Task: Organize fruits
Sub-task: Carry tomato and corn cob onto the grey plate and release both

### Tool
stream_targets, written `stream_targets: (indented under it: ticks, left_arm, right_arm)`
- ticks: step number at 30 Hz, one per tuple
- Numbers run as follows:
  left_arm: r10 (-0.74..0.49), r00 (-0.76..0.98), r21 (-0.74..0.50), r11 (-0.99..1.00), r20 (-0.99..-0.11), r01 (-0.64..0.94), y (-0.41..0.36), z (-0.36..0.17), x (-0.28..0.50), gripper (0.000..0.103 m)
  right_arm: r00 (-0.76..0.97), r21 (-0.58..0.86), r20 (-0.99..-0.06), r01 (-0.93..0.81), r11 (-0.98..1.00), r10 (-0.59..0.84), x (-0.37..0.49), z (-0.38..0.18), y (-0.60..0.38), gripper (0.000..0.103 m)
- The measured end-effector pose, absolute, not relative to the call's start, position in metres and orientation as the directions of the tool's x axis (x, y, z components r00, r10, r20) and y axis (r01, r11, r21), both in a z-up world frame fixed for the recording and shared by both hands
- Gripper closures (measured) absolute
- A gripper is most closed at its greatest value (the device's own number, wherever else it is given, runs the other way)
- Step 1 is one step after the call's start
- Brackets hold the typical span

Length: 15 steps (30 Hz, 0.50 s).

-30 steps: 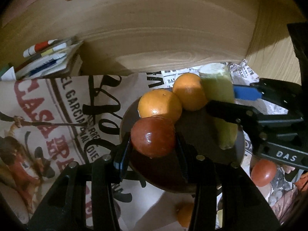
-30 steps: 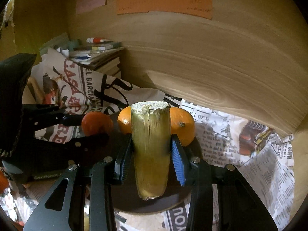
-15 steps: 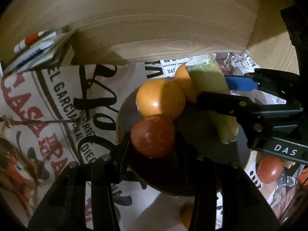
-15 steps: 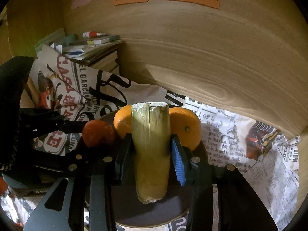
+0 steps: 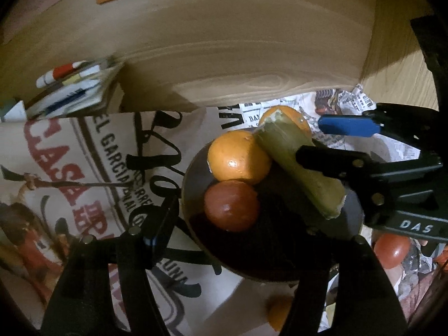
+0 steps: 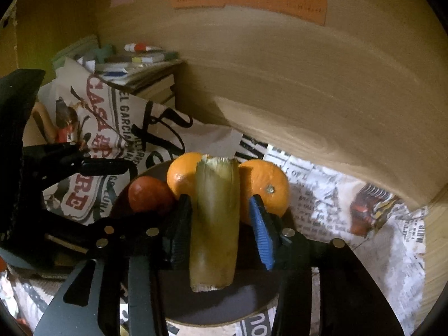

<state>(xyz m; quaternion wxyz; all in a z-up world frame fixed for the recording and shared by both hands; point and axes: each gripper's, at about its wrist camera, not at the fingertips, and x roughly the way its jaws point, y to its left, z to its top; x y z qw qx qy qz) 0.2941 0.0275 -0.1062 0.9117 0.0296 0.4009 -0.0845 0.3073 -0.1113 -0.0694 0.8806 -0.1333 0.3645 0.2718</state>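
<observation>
A dark round plate (image 5: 347, 218) (image 6: 232, 308) holds two oranges (image 5: 238, 158) (image 6: 182, 175) (image 6: 266, 187), a red tomato (image 5: 231, 205) (image 6: 149, 194) and a yellow-green cut stalk piece (image 5: 299, 165) (image 6: 215, 224). My left gripper (image 5: 232, 240) is open; the tomato rests on the plate between its spread fingers. My right gripper (image 6: 221, 229) is open, its jaws either side of the stalk piece with a gap on the blue pad side. The stalk leans on the oranges.
Newspaper (image 5: 70, 154) (image 6: 350, 210) covers the surface. A stack of books with markers (image 5: 75, 89) (image 6: 140, 67) stands at the back left. A wooden wall (image 6: 308, 84) closes the back. Another tomato (image 5: 392, 249) and an orange (image 5: 280, 312) lie off the plate.
Both grippers have opened. The left let go of the tomato onto the plate; the right let go of the stalk piece, which now rests on the plate.
</observation>
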Motion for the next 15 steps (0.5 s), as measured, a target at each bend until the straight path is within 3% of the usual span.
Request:
stream_targets:
  ticks: [15]
  left_arm:
    - [-0.117, 0.781, 0.000, 0.989, -0.614, 0.148, 0.035, -0.048, 0.224, 0.037]
  right_arm:
    - [0.674, -0.052, -0.627, -0.536, 0.842, 0.391, 0.248, -0.027, -0.142, 0.055]
